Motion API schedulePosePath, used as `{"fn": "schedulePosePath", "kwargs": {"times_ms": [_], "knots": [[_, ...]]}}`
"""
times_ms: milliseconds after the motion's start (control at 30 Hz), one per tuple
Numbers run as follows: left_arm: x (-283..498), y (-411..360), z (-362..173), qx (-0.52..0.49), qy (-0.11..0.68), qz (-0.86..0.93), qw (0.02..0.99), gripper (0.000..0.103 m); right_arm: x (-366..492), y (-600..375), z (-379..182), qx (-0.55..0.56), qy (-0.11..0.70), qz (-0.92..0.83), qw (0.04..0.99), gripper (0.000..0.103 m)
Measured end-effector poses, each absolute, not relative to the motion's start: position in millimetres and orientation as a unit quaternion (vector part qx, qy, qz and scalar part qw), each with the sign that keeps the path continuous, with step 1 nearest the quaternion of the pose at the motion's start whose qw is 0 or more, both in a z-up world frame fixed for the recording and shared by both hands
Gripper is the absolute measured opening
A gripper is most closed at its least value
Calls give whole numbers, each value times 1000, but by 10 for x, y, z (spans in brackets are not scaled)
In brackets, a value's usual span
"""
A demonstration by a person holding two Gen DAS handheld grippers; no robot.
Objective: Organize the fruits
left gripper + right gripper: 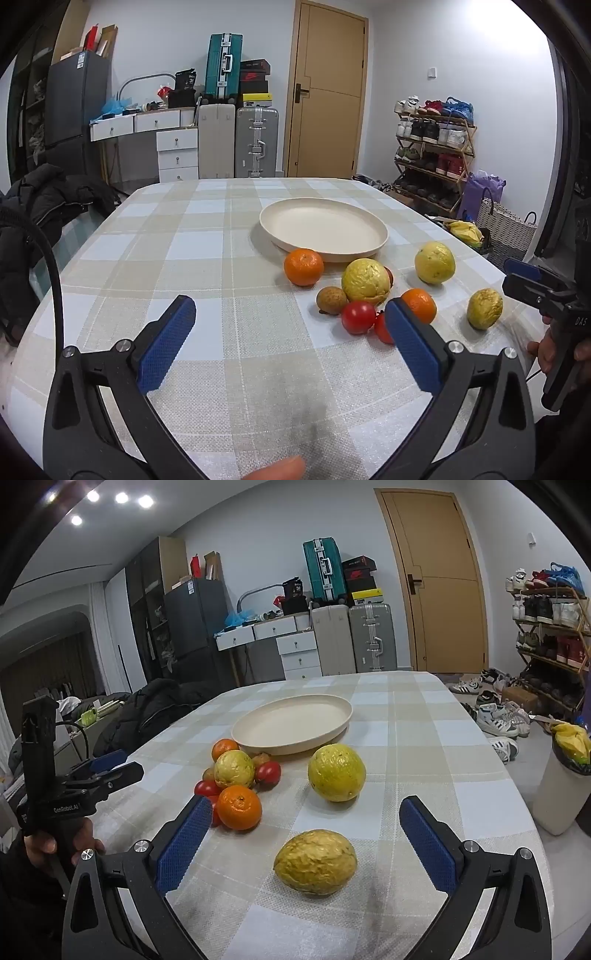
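Observation:
A cream plate stands empty mid-table on the checked cloth. Just in front of it lie an orange, a yellow guava, a brown fruit, red tomatoes and a second orange. My left gripper is open over bare cloth, left of this cluster. A round yellow fruit sits apart. A wrinkled yellow fruit lies between the wide-open fingers of my right gripper, untouched.
The table's rounded edge runs close on the right, with a white bin holding banana peels below it. A black jacket hangs over a chair on the left. Suitcases, drawers and a shoe rack stand behind.

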State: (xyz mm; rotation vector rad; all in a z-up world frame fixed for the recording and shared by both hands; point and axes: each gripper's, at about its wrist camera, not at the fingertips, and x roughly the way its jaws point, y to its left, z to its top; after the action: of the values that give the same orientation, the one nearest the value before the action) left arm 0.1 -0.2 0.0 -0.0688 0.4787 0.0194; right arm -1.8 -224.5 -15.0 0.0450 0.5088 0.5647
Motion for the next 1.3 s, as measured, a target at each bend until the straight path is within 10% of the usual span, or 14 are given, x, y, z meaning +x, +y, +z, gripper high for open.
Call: {"fn": "schedulePosePath", "kwargs": {"times_ms": [1300], "knots": [[14,-32,1,-29,233,10,972,102,-40,-2205,-151,10,252,278,927,103]]}}
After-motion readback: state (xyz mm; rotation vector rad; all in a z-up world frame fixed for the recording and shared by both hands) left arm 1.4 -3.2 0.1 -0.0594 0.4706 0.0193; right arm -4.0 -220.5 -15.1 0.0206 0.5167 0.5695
